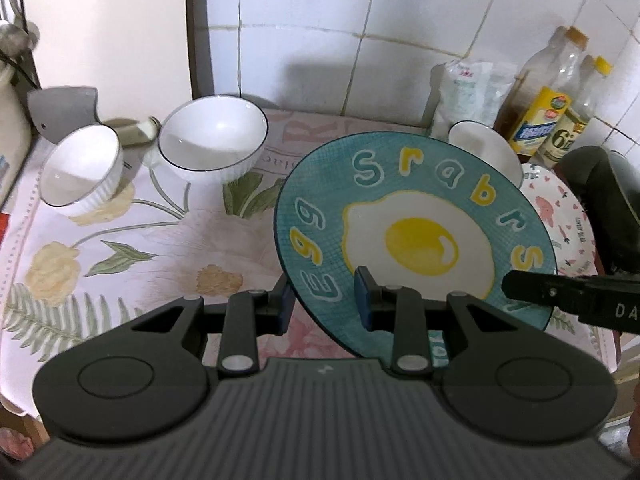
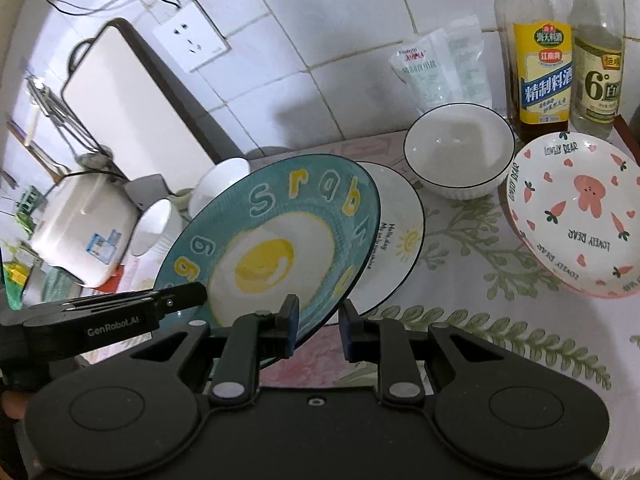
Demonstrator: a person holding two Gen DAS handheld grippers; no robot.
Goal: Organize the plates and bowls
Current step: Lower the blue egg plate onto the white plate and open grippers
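Observation:
A teal plate (image 1: 416,216) painted with a fried egg hangs tilted above the flowered tablecloth, held at two sides. My left gripper (image 1: 324,302) is shut on its near rim. My right gripper (image 2: 320,326) is shut on the opposite rim of the same teal plate (image 2: 272,240), and its black finger (image 1: 560,294) shows at the right of the left wrist view. A white plate with a sun drawing (image 2: 400,236) lies on the table just behind the teal one. White bowls stand at the left (image 1: 82,168) (image 1: 214,144) and at the back right (image 2: 460,152).
A pink-patterned bear plate (image 2: 576,212) lies at the right edge of the table. Two bottles (image 2: 540,52) and a plastic bag (image 2: 440,68) stand against the tiled wall. A white rice cooker (image 2: 84,228) and an upright board (image 2: 132,96) are at the far left.

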